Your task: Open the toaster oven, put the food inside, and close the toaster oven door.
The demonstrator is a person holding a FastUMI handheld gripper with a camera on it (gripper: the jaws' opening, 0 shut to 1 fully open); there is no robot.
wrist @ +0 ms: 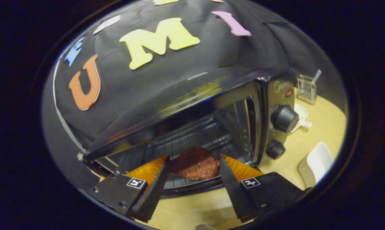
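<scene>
— Jaws?
— My gripper (194,163) stands open, fingers (154,185) flanking the meat patty (195,166) on its orange plate (146,171).
— Where's that?
— At the open toaster oven (211,127) mouth, on the table (307,140).

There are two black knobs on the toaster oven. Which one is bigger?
The upper knob, just under the small red light, is the bigger one. The lower knob is smaller and sits closer to the open gripper, whose fingers flank the reddish meat patty.
</scene>
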